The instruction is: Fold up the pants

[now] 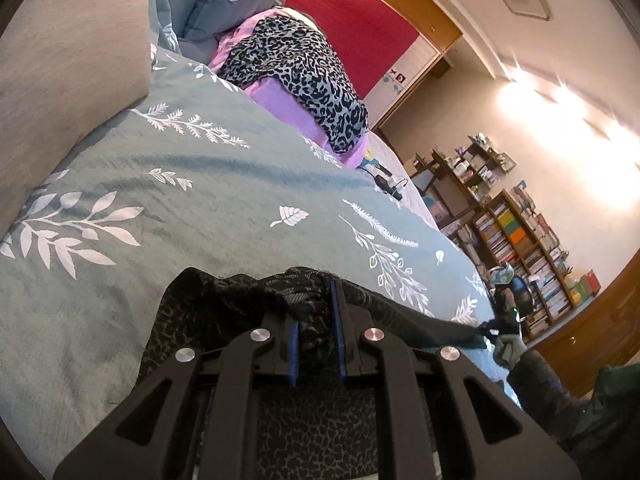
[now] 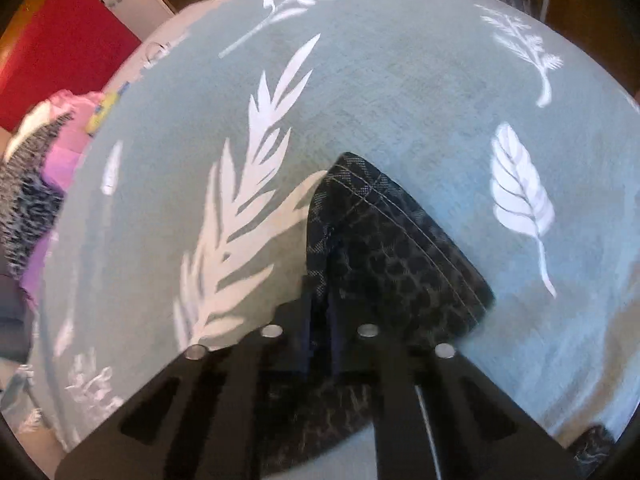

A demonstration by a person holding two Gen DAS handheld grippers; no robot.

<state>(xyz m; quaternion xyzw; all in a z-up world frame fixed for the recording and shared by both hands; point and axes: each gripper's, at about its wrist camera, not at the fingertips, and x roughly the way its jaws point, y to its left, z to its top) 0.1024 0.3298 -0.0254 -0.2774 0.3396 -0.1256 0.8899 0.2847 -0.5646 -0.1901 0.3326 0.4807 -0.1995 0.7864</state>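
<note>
Over the leaf-print bedspread (image 1: 224, 184) both my left fingers (image 1: 316, 344) and right fingers (image 2: 318, 344) are clamped on the dark leopard-print pants (image 2: 384, 240), gripped for a fold; next I judge the hem should travel across to the waistband.

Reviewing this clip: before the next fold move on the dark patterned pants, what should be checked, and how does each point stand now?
1. Left gripper shut on bunched pants fabric: ok.
2. Right gripper shut on the pants' stitched hem corner: ok.
3. Fabric stretched between both grips, no sag: cannot tell.
4. Bedspread ahead of the left gripper bare for laying the fold: ok.
5. Folded clothes pile apart from the pants: ok.
6. Legs aligned edge to edge: cannot tell.
</note>
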